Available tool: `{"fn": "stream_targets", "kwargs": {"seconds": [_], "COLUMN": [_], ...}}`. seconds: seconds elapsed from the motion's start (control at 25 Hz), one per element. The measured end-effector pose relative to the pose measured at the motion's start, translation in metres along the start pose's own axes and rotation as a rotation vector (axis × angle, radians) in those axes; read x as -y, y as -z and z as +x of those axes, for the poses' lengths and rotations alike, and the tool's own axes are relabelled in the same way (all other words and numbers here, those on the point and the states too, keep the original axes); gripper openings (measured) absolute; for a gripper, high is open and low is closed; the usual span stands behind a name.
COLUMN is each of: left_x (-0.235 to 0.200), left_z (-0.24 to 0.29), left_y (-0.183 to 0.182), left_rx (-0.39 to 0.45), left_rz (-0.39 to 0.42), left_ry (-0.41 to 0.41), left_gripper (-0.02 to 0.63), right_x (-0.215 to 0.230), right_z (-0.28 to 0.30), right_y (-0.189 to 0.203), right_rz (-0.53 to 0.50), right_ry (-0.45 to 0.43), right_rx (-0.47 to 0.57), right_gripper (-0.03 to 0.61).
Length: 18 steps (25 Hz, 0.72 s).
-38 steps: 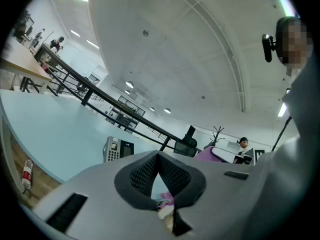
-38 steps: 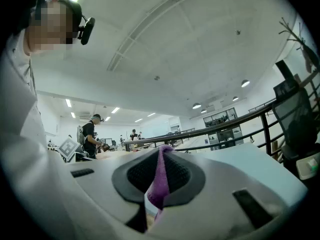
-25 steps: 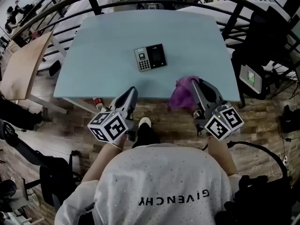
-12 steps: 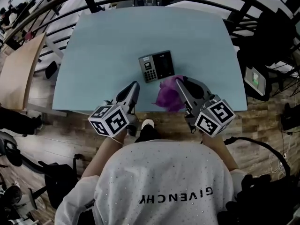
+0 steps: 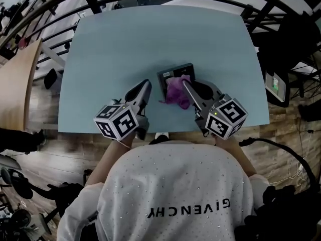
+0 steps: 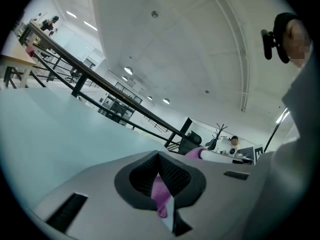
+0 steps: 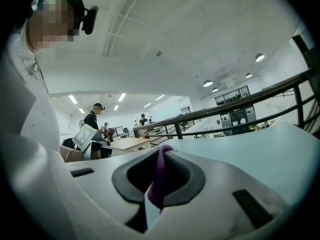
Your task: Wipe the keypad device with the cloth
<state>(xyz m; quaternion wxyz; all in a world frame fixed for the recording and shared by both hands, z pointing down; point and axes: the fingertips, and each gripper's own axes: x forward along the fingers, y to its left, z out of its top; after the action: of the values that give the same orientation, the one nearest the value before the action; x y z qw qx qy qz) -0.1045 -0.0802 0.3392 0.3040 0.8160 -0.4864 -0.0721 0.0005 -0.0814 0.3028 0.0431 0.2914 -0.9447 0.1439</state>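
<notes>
The dark keypad device [image 5: 176, 70] lies on the light blue table [image 5: 120, 44], near its front middle. A purple cloth [image 5: 175, 93] hangs from my right gripper [image 5: 184, 83], which is shut on it, and drapes over the device's near half, hiding the keys. In the right gripper view the cloth [image 7: 159, 179] shows as a strip pinched between the pads. My left gripper [image 5: 147, 84] hovers just left of the device, shut, with no cloth showing on it in the head view. In the left gripper view a thin pink sliver sits between its pads; I cannot tell what it is.
A black railing [image 5: 55, 11] curves round the table's far side. A wooden table [image 5: 15, 79] stands to the left, and a small tablet-like device [image 5: 275, 84] to the right. The near table edge runs just under both grippers.
Both grippers have moved forward from the table's near edge. The right one carried the purple cloth onto the keypad device; the left one came up beside the device.
</notes>
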Motion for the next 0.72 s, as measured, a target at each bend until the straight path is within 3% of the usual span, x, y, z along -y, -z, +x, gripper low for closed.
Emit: {"fn": "stream_targets", "kwargs": {"seconds": [0.24,0.48,0.72], "left_x": [-0.020,-0.031,-0.037], "left_z": [0.017,0.028,0.034], "left_y": [-0.015,-0.008,-0.001], "left_rx": [-0.034,-0.070,-0.098], "left_rz": [0.052,-0.004,-0.003], "left_ry": [0.041,0.074,0.086], "left_gripper": [-0.005,-0.005,-0.005], "right_x": [0.010,0.018,0.022], "right_z": [0.032,0.056,0.075], "right_y": [0.027,0.048,0.071], "right_rz": [0.012,0.043,0.058], "right_ry": [0.047,0.082,0.094], "right_rx": [-0.083,-0.145,-0.222], "right_gripper": [0.018,0.018,0.018]}}
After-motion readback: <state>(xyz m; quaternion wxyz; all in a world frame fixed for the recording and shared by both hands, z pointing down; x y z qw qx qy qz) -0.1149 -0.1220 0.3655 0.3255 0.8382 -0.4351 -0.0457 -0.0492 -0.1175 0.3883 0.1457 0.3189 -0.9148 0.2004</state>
